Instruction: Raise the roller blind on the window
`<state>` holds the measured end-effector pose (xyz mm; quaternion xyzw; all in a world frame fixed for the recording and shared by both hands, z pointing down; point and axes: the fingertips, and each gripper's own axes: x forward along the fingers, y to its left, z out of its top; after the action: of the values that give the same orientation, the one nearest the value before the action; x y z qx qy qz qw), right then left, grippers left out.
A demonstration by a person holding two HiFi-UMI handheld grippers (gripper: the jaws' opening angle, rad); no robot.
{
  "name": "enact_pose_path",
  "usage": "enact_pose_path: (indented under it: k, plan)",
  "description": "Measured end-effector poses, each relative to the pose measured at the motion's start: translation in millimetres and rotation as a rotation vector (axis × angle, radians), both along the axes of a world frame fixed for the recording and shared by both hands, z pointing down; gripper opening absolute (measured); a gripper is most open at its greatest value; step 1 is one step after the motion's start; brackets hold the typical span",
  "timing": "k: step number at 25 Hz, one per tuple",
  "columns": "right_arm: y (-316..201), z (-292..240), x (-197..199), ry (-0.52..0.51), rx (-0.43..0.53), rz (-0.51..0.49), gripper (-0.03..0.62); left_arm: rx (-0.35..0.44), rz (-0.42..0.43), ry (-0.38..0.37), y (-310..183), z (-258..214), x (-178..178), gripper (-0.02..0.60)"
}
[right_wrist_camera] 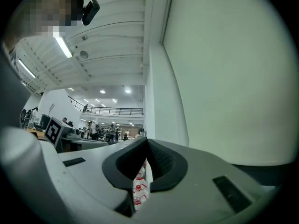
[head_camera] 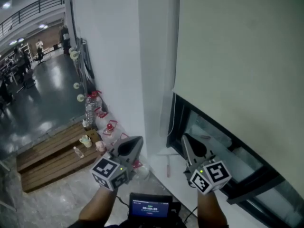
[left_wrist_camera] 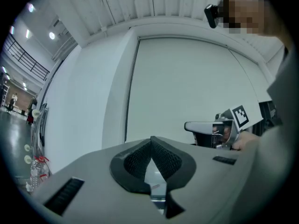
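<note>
The cream roller blind [head_camera: 242, 56] hangs over most of the window. Its bottom edge runs slanting above the dark window frame [head_camera: 223, 146]. A thin cord [head_camera: 170, 122] hangs by the frame's left side. My left gripper [head_camera: 137, 139] is held left of the window in front of the white wall, shut and empty. My right gripper [head_camera: 185, 137] is below the blind's lower left corner, shut with nothing in it, and touches neither blind nor cord. The blind [left_wrist_camera: 187, 87] fills the left gripper view beyond the closed left gripper [left_wrist_camera: 151, 142]. The right gripper [right_wrist_camera: 145, 143] points up along the blind [right_wrist_camera: 229, 78].
A white windowsill [head_camera: 178, 177] with a small stick-like item [head_camera: 167, 165] lies under the grippers. Water bottles [head_camera: 90, 107] and small items stand along the wall on a wooden platform [head_camera: 47, 158]. A small screen device [head_camera: 150, 207] sits at my chest.
</note>
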<state>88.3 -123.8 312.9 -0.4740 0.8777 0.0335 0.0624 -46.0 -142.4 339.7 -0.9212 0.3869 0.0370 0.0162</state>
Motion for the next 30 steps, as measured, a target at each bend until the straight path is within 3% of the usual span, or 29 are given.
enact_pose_path:
  k: [11, 16, 23, 30]
  plan:
    - [-71, 1, 22, 0.012, -0.001, -0.103, 0.014, -0.008, -0.058, 0.009, -62, -4, 32, -0.006]
    - [-95, -2, 25, -0.003, -0.006, -0.117, 0.015, -0.013, -0.078, -0.020, -80, -8, 39, -0.006]
    - [-129, -9, 25, -0.008, 0.002, -0.089, 0.015, 0.003, -0.042, -0.033, -108, -14, 41, -0.006]
    - [-164, -11, 8, -0.012, -0.001, -0.053, 0.015, 0.022, -0.035, -0.026, -136, -20, 16, -0.006]
